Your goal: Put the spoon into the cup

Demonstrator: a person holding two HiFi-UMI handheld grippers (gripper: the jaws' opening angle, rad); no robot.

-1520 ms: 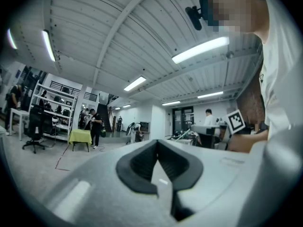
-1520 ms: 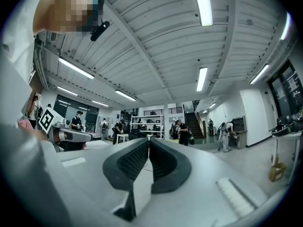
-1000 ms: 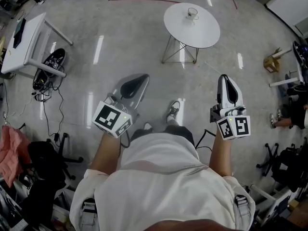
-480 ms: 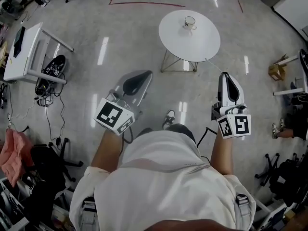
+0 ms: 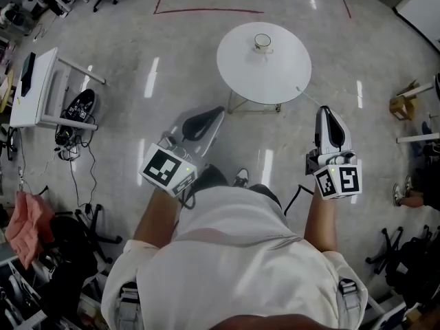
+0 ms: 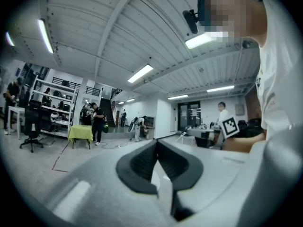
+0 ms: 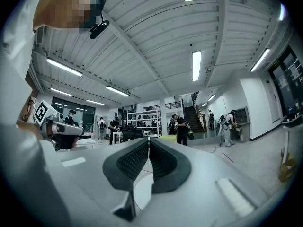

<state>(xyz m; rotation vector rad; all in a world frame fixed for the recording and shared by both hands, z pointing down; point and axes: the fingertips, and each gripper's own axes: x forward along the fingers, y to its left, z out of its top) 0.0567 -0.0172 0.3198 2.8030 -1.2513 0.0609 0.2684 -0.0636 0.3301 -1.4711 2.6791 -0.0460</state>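
In the head view a small white cup stands on a round white table ahead of me, on its far side. No spoon shows at this distance. My left gripper and right gripper are held in front of my body, short of the table and above the floor. Both point towards the table. In the left gripper view the left gripper has its jaws closed together with nothing between them. The right gripper in its own view looks the same, shut and empty.
A white desk stands at the left with black gear and cables on the floor beside it. Office chairs and bags sit at the lower corners. A cardboard box is at the right. Red tape marks the floor beyond the table.
The table and cup have slid lower and slightly left in the head view as I step closer. Both grippers keep their pose, still shut.
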